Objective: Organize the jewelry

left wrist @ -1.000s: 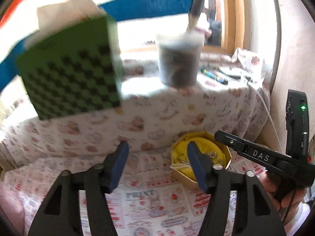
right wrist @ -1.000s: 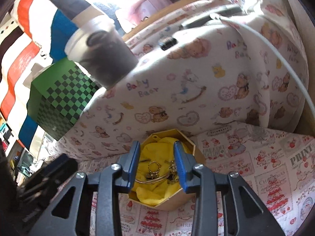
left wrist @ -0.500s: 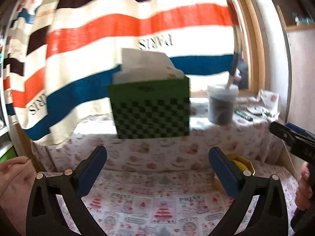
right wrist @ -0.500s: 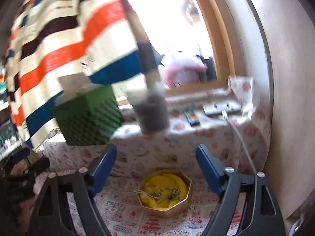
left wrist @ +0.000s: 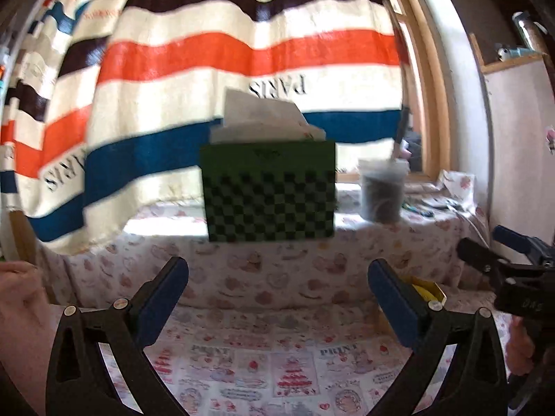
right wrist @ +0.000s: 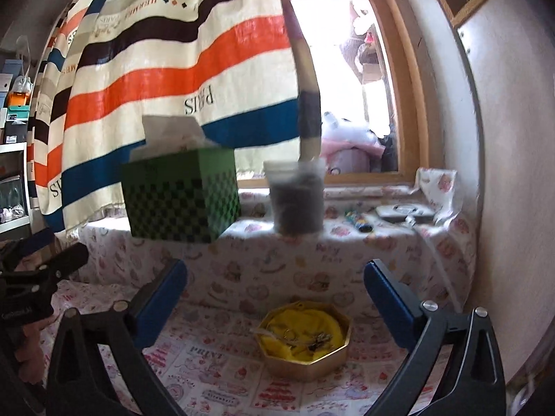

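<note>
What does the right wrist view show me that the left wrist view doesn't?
Only the right wrist view shows the inside of the gold octagonal box: its yellow lining with the jewelry lying on it, plus the open window and a white cable. Its right gripper is opening and holds nothing. Only the left wrist view shows the left gripper head-on, open and empty, with just a yellow sliver of the box behind one finger. Both share the green checkered box, the grey-filled cup and the striped cloth.
</note>
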The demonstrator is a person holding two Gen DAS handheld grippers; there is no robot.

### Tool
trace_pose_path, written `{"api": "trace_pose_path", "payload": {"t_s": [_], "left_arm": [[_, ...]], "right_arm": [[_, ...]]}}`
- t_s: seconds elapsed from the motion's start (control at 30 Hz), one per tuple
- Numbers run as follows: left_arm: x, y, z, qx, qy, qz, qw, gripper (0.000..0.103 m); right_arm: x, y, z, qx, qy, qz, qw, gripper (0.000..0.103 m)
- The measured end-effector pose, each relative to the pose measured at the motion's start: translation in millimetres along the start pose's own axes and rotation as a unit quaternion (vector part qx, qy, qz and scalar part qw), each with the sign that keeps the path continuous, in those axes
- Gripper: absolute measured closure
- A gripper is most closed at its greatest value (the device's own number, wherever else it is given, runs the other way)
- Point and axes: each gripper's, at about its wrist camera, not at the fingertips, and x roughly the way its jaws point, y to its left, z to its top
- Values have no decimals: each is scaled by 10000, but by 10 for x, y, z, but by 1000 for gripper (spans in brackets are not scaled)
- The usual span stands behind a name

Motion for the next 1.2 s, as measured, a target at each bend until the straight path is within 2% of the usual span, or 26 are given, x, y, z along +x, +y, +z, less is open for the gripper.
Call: {"api": "trace_pose_path", "payload": {"t_s": [0.13, 0.23, 0.37, 0.47, 0.53, 0.57, 0.67, 0.7, 0.73, 0.8, 0.97, 1.1, 1.2], "left_arm": [[162, 11, -173, 56, 135, -31, 9999, 0], [230, 71, -270, -147, 141, -20, 9998, 0], [309, 59, -330, -75, 179, 291, 9994, 0], [299, 78, -391, -170, 83, 229, 9996, 0], [300, 56, -432, -18, -47, 322, 9995, 0], [329, 64, -433, -47, 33, 382, 9993, 0], [466, 132, -459, -337, 413, 196, 9984, 0], [521, 98, -461, -237, 548, 350, 9976, 0], [508, 68, -459, -171, 501, 397, 9978, 0], [488, 48, -463, -162, 463, 251, 9985, 0], [491, 84, -465, -258, 480, 455, 9975, 0], [464, 38, -460, -135, 417, 343, 9985, 0], [491, 31, -465, -105, 511, 28, 9986, 0]], "right_arm": [[51, 35, -196, -69, -53, -81, 9999, 0], [117, 59, -310, -192, 101, -49, 9998, 0], [243, 168, -423, -578, 503, -107, 9970, 0], [242, 159, -425, -496, 498, -62, 9975, 0], [252, 152, -429, -475, 531, -60, 9974, 0], [260, 141, -429, -447, 549, -107, 9974, 0], [254, 72, -429, -271, 537, -178, 9980, 0], [250, 62, -429, -248, 529, -193, 9981, 0], [254, 66, -426, -265, 533, -174, 9981, 0], [256, 91, -424, -327, 535, -113, 9980, 0], [253, 79, -421, -299, 527, -126, 9981, 0], [248, 71, -421, -295, 517, -126, 9981, 0], [258, 64, -422, -269, 530, -185, 9981, 0]]}}
